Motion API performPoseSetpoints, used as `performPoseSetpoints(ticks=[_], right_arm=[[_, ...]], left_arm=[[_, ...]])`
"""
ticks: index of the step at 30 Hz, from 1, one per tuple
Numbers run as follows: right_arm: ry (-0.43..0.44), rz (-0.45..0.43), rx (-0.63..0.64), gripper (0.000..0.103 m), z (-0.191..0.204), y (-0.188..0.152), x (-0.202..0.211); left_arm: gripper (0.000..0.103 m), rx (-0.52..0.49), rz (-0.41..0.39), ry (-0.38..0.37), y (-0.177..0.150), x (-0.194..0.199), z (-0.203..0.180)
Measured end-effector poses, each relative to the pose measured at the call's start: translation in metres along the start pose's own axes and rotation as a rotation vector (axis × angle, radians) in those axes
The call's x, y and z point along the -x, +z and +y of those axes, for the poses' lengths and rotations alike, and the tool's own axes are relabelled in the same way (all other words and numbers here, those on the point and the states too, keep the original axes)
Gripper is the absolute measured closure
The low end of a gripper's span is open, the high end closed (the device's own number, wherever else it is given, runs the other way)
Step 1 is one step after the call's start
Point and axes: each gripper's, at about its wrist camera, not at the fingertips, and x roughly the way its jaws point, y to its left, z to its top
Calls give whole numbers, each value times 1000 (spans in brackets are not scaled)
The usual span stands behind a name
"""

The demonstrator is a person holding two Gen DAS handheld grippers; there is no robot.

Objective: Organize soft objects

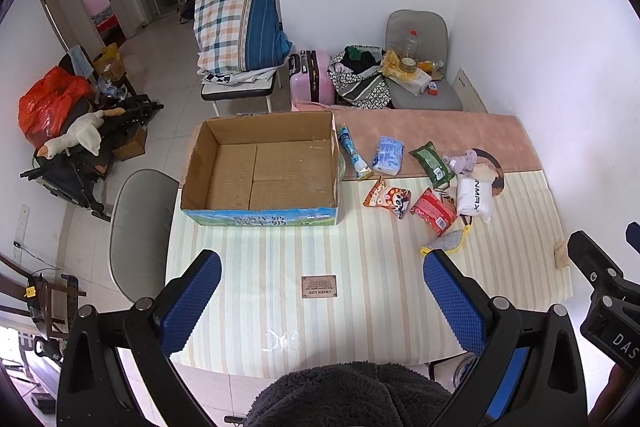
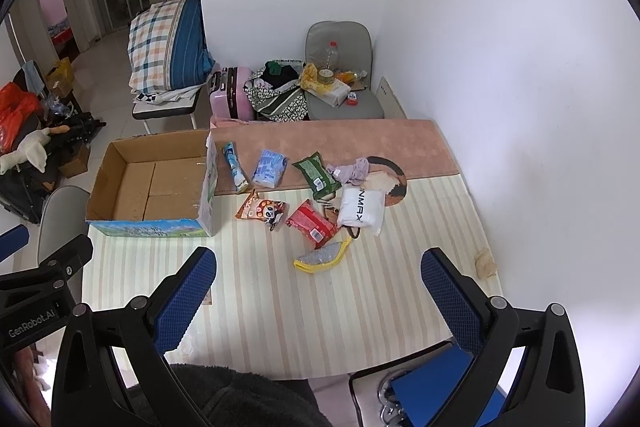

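An empty cardboard box (image 1: 260, 171) (image 2: 152, 187) stands on the striped table (image 1: 320, 267) (image 2: 320, 299). Right of it lie several soft packs: a blue tube pack (image 1: 352, 153) (image 2: 235, 167), a blue tissue pack (image 1: 388, 155) (image 2: 270, 167), a green pack (image 1: 433, 164) (image 2: 316, 174), an orange panda pack (image 1: 387, 198) (image 2: 262, 211), a red pack (image 1: 433, 211) (image 2: 311, 223), a white pack (image 1: 475, 199) (image 2: 361, 210), lilac cloth (image 1: 464, 161) (image 2: 352, 171) and a grey-yellow sponge (image 1: 444, 242) (image 2: 322, 256). My left gripper (image 1: 322, 303) and right gripper (image 2: 318, 303) are open and empty above the near table.
A pink mat (image 1: 420, 131) (image 2: 328, 143) covers the far table. A grey chair (image 1: 140, 227) stands left of the table. Another loaded chair (image 1: 420, 67), a pink suitcase (image 1: 312, 79) and bedding (image 1: 240, 27) stand behind. A crumpled paper (image 2: 486, 263) lies at the right edge.
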Motion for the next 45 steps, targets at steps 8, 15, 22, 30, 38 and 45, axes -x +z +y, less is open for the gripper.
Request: performPoseSetpoints(ticks=[8,15,22,30,38,45], right_arm=[[0,-15,0,0,2,4,6],[2,-26,3,0,4,7,8],[4,-30,4,0,5,6,5],[1,-35,2,0,5,12,6],[0,-33,1,0,5,19,6],[8,-35,2,0,7,20,6]], left_arm=[[0,9,-23,0,-1,8,8],[0,13,-36,-1,2,8,10],[0,12,-38,0,2,9,11],[0,10,-40,0,5,7,7],[0,5,-39,1,8,5,5],[0,5,-39,-1,9,4,4]])
